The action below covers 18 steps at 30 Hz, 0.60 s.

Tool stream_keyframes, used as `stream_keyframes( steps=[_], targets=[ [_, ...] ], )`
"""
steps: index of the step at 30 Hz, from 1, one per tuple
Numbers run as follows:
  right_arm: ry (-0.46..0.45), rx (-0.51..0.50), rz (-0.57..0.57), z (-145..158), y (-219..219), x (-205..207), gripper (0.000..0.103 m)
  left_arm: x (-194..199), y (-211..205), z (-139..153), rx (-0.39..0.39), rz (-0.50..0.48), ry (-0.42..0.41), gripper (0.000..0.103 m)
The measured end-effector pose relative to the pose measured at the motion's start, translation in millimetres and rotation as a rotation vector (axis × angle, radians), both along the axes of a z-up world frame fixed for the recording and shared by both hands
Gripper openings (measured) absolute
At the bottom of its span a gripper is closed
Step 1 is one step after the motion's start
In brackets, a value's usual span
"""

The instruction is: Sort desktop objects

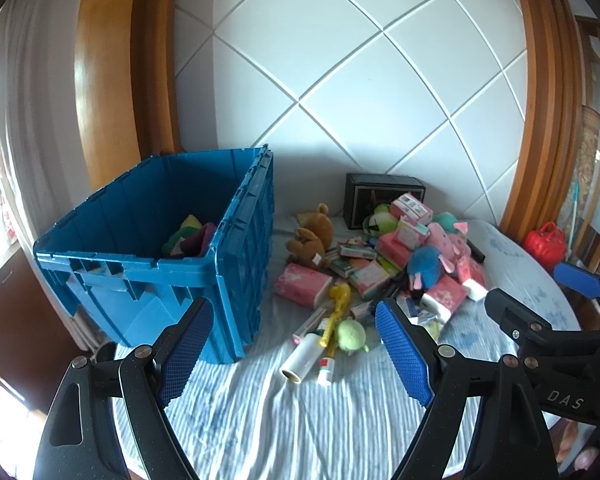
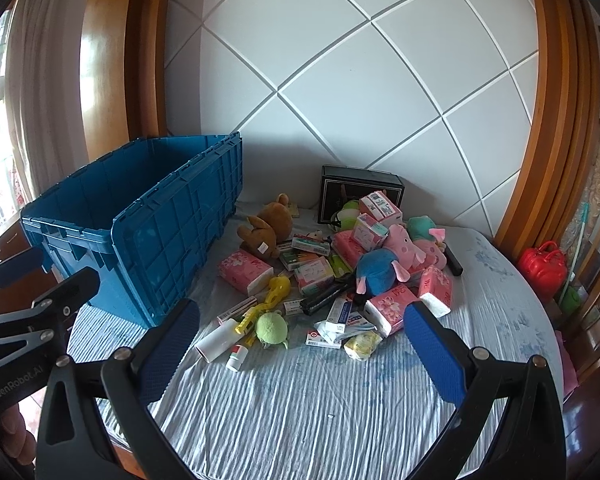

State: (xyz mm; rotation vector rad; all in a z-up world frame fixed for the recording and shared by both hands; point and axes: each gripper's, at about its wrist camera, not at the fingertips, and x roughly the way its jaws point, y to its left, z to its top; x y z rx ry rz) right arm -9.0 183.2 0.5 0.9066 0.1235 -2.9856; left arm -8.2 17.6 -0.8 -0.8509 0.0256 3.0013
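A heap of small things lies on a striped cloth: pink tissue packs [image 1: 303, 282] [image 2: 245, 265], a brown plush bear [image 1: 312, 236] [image 2: 269, 226], a blue plush [image 1: 425, 267] [image 2: 376, 270], a pink pig plush [image 2: 405, 242], a green plush ball [image 1: 351, 335] [image 2: 271, 327], a white roll [image 1: 302, 357] [image 2: 217, 341] and several little boxes. An open blue crate [image 1: 156, 268] [image 2: 140, 232] stands left of the heap, with some soft items [image 1: 190, 236] inside. My left gripper [image 1: 296, 354] is open above the near cloth, empty. My right gripper [image 2: 300, 354] is open too, empty, just short of the heap.
A black box [image 1: 380, 196] [image 2: 356, 188] stands behind the heap against the tiled wall. A red bag [image 1: 546, 242] [image 2: 542, 264] sits off the table's right edge. Striped cloth [image 2: 300, 420] lies bare in front of both grippers. A hand [image 2: 12, 428] holds the left gripper.
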Motion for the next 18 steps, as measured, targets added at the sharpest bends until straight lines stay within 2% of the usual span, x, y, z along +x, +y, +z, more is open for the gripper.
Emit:
stream_keyframes(
  steps=[18],
  targets=[
    [-0.006, -0.001, -0.007, -4.3, 2.8, -3.2, 0.103, -6.4, 2.4, -2.2, -0.002, -0.005, -0.005, 0.084]
  ],
)
